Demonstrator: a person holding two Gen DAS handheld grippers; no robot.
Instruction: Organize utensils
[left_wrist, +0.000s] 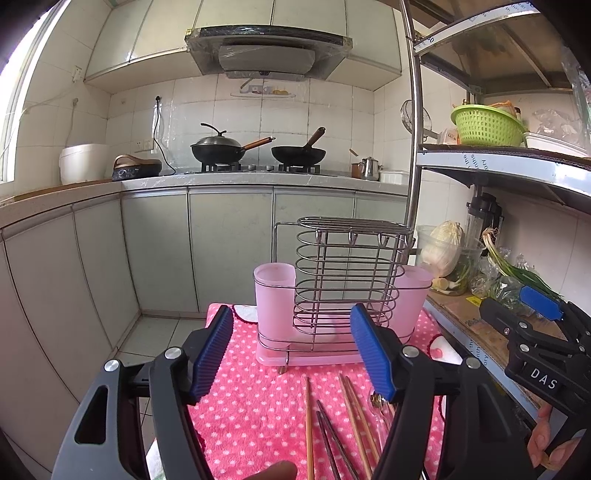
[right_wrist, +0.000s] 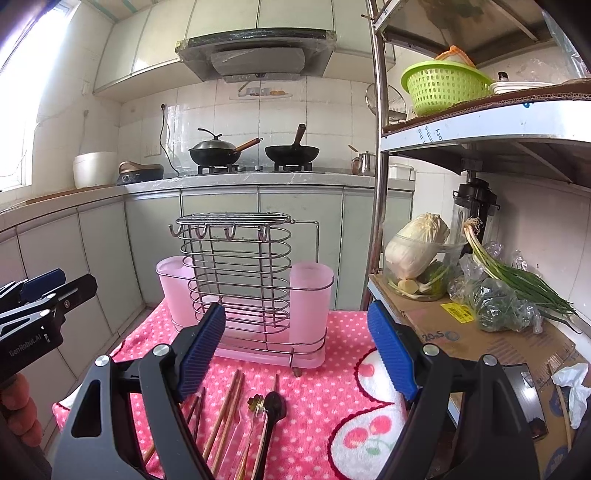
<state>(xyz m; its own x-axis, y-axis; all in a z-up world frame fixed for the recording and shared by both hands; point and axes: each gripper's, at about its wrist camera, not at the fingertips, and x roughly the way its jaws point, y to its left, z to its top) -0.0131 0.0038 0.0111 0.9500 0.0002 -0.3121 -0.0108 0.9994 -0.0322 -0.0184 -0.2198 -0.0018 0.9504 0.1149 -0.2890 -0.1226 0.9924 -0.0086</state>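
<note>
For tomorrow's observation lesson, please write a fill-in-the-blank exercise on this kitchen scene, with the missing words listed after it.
1. The chopsticks lie on a pink cloth with white ____.
2. The wire utensil rack has a ____ plastic cup at each end.
3. The jaws of the left gripper and the right gripper both stand ____.
4. The colander on the upper shelf is ____.

Missing words: dots; pink; open; green

wire utensil rack (left_wrist: 345, 280) standing upright on pink dotted towel (left_wrist: 258, 406), frosted pink cups (left_wrist: 275, 299) sitting at each end. wooden chopsticks (left_wrist: 309, 428), dark chopsticks (left_wrist: 332, 439) and a dark spoon (right_wrist: 275, 406) lying flat in front of it.
</note>
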